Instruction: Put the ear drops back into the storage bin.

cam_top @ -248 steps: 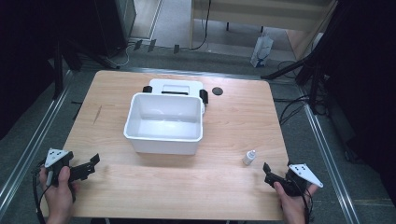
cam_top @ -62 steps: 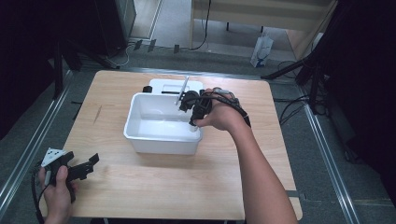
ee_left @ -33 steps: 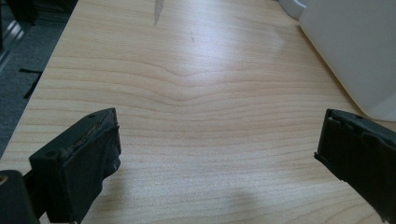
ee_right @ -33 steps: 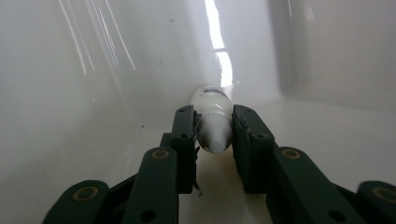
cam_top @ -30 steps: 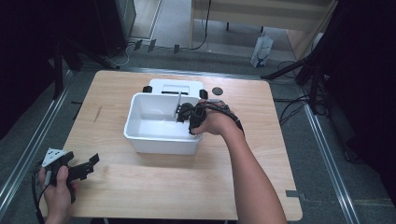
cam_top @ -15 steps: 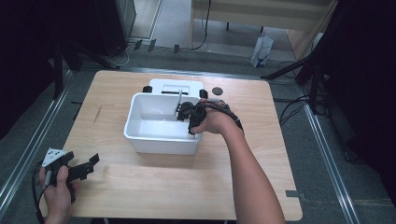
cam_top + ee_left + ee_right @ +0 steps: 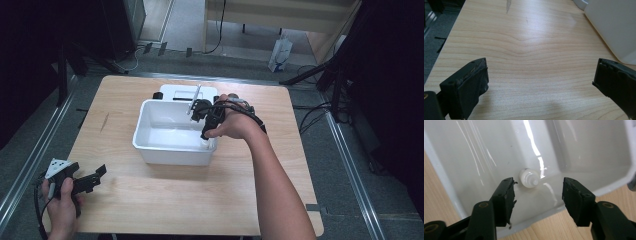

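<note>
Bare table [image 7: 165, 195] lies open on the person's side of the white tub [image 7: 172, 152], whose walls block passage mid-table.

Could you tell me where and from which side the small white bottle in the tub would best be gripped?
Probably from above. The small white bottle appears to stand upright on the floor of the white tub, near a corner, with its narrow nozzle facing the right tongs. Those open jaws hang over it, so they could lower and close across its round body below the cap.

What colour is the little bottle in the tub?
White, almost matching the tub; the small bottle shows best in the right gripper view.
</note>
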`<state>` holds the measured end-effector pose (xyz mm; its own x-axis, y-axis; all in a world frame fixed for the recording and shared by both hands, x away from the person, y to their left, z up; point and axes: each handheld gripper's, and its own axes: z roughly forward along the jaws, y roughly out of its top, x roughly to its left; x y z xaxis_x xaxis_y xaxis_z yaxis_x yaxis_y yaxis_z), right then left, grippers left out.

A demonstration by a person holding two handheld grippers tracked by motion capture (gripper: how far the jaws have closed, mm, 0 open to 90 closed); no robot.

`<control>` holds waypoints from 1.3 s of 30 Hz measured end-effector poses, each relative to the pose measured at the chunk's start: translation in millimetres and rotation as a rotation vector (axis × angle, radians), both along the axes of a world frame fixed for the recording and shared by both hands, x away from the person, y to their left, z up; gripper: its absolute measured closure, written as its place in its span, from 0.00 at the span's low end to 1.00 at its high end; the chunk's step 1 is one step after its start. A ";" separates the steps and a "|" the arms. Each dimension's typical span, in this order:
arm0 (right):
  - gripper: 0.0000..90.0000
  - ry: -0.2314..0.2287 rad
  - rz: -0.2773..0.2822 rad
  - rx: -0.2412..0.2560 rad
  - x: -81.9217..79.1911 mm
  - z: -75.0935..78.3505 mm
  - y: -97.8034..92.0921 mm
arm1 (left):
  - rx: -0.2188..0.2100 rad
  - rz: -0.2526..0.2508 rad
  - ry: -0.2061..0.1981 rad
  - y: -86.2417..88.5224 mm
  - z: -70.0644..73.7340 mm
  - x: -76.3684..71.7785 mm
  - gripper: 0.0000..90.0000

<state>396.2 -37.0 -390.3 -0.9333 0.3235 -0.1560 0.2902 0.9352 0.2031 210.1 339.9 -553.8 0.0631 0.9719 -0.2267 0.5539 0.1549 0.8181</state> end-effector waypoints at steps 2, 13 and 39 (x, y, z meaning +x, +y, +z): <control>0.44 -0.008 -0.024 0.003 -2.2 10.3 -1.7 | -0.001 0.001 0.000 -0.1 0.0 -0.1 0.00; 0.11 -0.054 -0.150 0.001 -10.2 26.4 -21.7 | 0.000 0.000 0.002 0.1 0.2 -0.3 0.00; 0.00 -0.041 -0.330 0.072 -35.7 1.0 -109.1 | 0.005 0.000 0.004 -0.6 0.1 0.0 0.00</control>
<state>360.5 -146.1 -389.3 -0.7699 0.6185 -0.1572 0.5647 0.7751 0.2834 210.1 339.3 -553.7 0.0626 0.9730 -0.2221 0.5573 0.1506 0.8166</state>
